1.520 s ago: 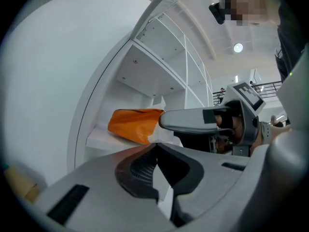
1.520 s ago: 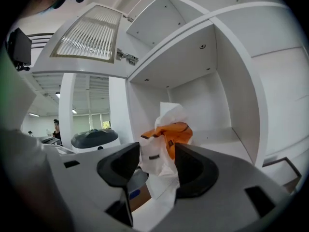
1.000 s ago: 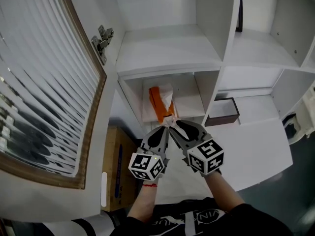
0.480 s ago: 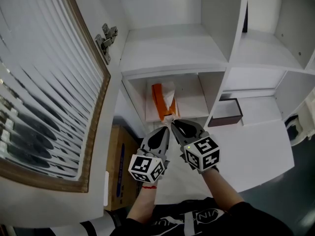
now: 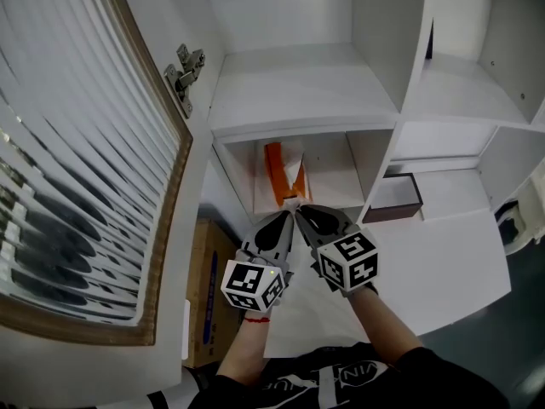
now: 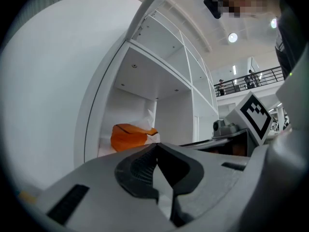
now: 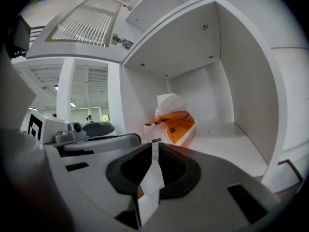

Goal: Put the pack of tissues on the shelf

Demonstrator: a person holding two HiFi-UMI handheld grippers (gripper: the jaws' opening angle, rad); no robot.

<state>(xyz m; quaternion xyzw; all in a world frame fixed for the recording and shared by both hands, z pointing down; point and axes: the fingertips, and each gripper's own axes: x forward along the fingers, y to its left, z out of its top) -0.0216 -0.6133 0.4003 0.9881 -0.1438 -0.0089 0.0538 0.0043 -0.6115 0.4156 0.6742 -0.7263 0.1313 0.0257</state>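
Observation:
The orange and white pack of tissues lies inside the lower left shelf compartment, its long side pointing toward me. Both grippers meet at its near white end. My left gripper is shut, with a thin white strip of wrapper between its jaws. My right gripper has just been closing, and its jaws now pinch a white wrapper flap. The pack stands tilted just beyond the right gripper's tips, and the left gripper view shows the pack too.
An open cabinet door with ribbed glass and its hinge fills the left. A dark brown box sits in the compartment to the right. A cardboard box stands on the floor below. White shelves lie above.
The right gripper's jaws have closed from spread to pinched on the pack's white end. Both grippers stay together at the compartment's mouth, shifted only slightly.

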